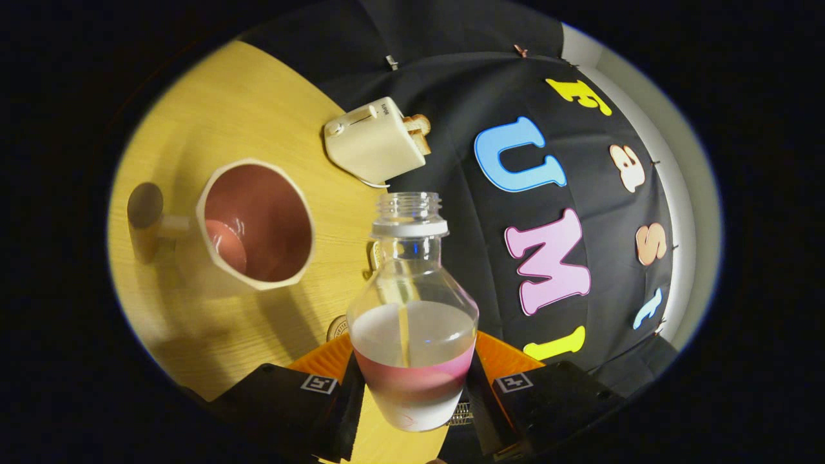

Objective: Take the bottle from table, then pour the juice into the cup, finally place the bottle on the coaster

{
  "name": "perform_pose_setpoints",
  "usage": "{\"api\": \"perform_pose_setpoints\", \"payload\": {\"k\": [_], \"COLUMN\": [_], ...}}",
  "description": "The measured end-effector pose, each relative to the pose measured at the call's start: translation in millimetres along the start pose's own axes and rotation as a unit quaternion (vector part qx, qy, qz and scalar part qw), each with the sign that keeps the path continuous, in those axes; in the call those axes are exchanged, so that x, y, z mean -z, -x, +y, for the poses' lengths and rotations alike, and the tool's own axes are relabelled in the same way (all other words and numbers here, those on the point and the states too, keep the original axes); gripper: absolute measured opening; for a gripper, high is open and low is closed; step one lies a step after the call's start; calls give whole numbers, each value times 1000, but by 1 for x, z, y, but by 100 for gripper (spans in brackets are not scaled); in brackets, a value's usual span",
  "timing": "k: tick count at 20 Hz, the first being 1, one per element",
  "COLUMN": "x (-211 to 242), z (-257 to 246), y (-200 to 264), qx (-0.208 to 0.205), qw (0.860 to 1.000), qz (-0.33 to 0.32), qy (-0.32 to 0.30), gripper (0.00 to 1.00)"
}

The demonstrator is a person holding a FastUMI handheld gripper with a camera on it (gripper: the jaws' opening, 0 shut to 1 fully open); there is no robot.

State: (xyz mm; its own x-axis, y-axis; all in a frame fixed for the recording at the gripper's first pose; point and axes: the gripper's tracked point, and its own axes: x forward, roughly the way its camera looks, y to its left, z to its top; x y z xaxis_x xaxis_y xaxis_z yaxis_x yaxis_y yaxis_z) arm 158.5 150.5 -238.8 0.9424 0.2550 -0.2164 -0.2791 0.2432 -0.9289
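Clear plastic bottle (412, 309), capless, clamped between gripper (412, 393) jaws; faceted cup (254, 225) on wooden table (219, 122).

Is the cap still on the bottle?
No: the bottle, clamped between the gripper fingers, has an open neck with bare threads.

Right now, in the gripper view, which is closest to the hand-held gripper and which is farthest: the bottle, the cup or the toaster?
1. Bottle: clamped between the fingers of the hand-held gripper.
2. Cup: beyond the fingers, to the bottle's left, on the table.
3. Toaster: farthest, past the cup, by the booth wall.
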Motion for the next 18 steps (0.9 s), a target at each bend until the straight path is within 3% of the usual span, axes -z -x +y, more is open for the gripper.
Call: {"api": "perform_pose_setpoints", "payload": {"k": [18], "x": [-3], "z": [17], "y": [-11], "qx": [-4], "qw": [988], "qz": [-16], "qy": [155], "gripper": [73]}}
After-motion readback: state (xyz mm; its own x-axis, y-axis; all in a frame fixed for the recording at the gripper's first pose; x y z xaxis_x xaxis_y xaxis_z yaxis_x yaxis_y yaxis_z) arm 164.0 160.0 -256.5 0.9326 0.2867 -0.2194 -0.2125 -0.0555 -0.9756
